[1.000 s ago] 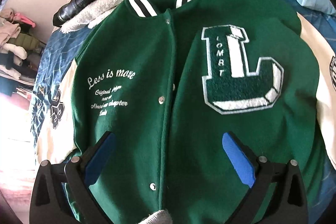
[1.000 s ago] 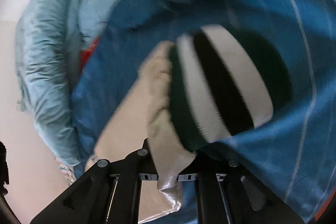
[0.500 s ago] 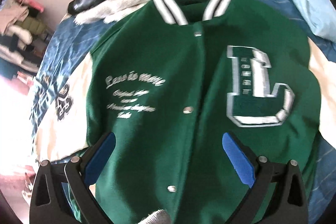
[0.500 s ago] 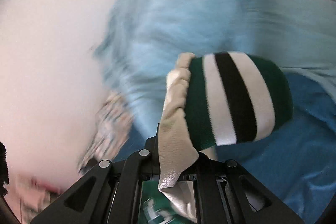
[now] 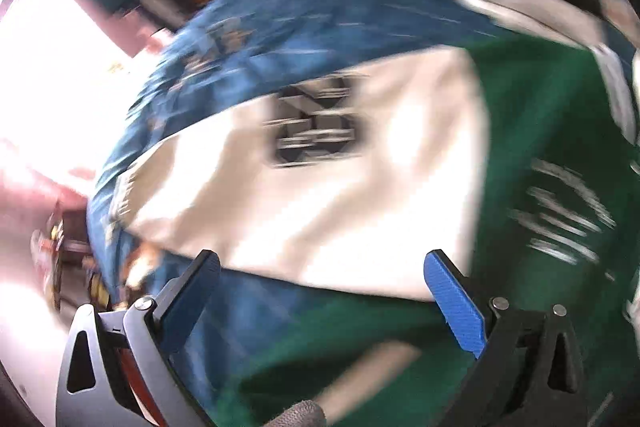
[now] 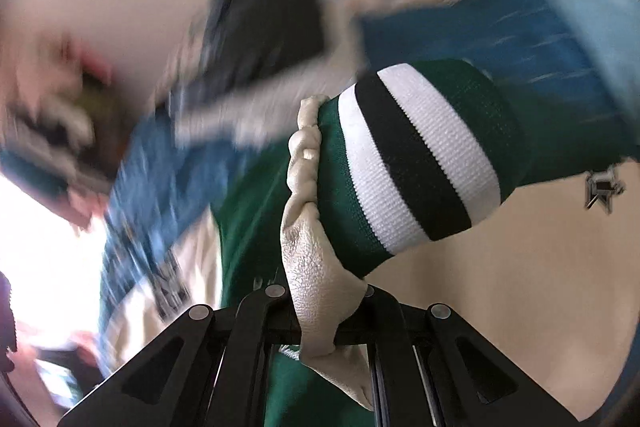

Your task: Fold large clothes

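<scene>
Both views heavily motion-blurred. Right gripper (image 6: pixel 320 311) has its jaws clamped together on the cream sleeve (image 6: pixel 316 267) of the green jacket (image 6: pixel 248 227), pinching the leather-look fabric just behind the cuff (image 6: pixel 420 155); cuff is ribbed green with white and black stripes and bulges up and right of the jaws, lifted off the bed. Below and right of the jaws more cream sleeve fabric spreads out with a small dark patch (image 6: pixel 602 187) near the frame edge. Behind the cuff: blue bedspread (image 6: pixel 480 35), a black garment (image 6: pixel 272 27) on pale fleece, a checked cloth at top, all smeared. Left gripper (image 5: pixel 324 275) has jaws wide apart, blue pads (image 5: pixel 452 299) showing, nothing between them, not touching fabric as far as can be told. Ahead of the left jaws lies the jacket's other cream sleeve (image 5: pixel 320 195) with a dark emblem (image 5: pixel 316 127), flat on the bedspread (image 5: pixel 304 15). Green body (image 5: pixel 540 131) with white blurred lettering sits right of the jaws; more green fabric under and near the jaws. Blurred clutter and a bright patch at left edge, unreadable.
</scene>
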The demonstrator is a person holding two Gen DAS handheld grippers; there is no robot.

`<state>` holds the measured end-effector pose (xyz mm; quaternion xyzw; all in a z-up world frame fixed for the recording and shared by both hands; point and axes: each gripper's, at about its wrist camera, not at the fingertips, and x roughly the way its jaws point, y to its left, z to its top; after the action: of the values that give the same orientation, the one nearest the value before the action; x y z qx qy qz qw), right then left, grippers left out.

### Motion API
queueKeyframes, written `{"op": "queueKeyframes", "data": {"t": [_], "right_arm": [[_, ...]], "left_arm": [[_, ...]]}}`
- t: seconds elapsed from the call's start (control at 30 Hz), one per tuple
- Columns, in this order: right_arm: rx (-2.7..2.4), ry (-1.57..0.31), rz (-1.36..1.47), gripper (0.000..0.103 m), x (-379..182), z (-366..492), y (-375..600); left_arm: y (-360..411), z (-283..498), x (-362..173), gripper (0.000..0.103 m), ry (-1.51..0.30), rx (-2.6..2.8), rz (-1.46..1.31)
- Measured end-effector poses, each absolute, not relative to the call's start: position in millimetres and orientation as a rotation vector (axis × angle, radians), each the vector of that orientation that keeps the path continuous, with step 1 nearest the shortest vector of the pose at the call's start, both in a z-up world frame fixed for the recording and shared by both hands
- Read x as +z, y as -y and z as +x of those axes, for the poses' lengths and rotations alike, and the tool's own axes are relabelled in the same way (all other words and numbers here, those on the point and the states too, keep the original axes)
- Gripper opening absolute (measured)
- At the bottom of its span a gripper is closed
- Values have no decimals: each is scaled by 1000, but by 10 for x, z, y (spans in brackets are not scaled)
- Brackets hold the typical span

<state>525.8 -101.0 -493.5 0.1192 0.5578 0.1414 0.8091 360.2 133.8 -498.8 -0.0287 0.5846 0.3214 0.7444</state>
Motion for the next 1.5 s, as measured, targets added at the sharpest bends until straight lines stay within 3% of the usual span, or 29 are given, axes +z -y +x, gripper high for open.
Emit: {"op": "queueKeyframes", "data": {"t": [0.17,0.23,0.3,0.37,0.4,0.67,0.8,0.83,0.9,0.93,0.97,1.0,1.13,1.23,1.27,1.3,1.37,1.5], "right_arm": [[290,-1295,-22,7,-5746,4994,214],[306,-1327,-55,16,-5779,4977,193],[397,-1379,89,49,-5644,4966,284],[445,-1378,222,64,-5406,4899,439],[451,-1372,258,66,-5309,4855,522],[306,-1461,395,67,-5186,4375,1212],[231,-1508,407,67,-5434,4289,1174],[216,-1505,402,67,-5479,4281,1138],[199,-1488,389,67,-5505,4300,1029],[196,-1478,380,67,-5504,4323,952],[194,-1471,376,67,-5500,4360,861],[206,-1467,384,67,-5491,4400,783],[293,-1417,299,67,-5391,4631,266],[300,-1418,19,66,-5533,4769,-274],[301,-1408,-45,57,-5612,4789,-406],[276,-1409,-93,35,-5674,4803,-478],[275,-1363,-160,21,-5689,4793,-582],[419,-1307,-245,16,-5510,4586,-752]], "left_arm": [[-2089,3219,-5109,103,-1308,841,-127],[-2356,3055,-5168,103,-1324,880,-166],[-2612,2887,-5233,103,-1349,897,-238],[-2850,2697,-5303,103,-1365,900,-373],[-2949,2629,-5336,103,-1366,898,-440],[-3905,2060,-5880,103,-1164,934,-1072],[-4359,2012,-6032,100,-989,1019,-1163],[-4442,2030,-6020,94,-964,1052,-1136],[-4653,2126,-5978,60,-928,1115,-1038],[-4728,2167,-5975,50,-926,1124,-1019],[-4831,2219,-5952,21,-913,1130,-993],[-4887,2282,-5913,14,-905,1119,-969],[-5058,2496,-5616,9,-874,1063,-844],[-5015,2712,-5311,8,-836,1030,-794],[-4984,2782,-5252,8,-830,1023,-789],[-4991,2830,-5174,8,-825,1014,-778],[-4876,2870,-4998,8,-814,998,-752],[-4739,2968,-4793,8,-810,958,-676]]}}
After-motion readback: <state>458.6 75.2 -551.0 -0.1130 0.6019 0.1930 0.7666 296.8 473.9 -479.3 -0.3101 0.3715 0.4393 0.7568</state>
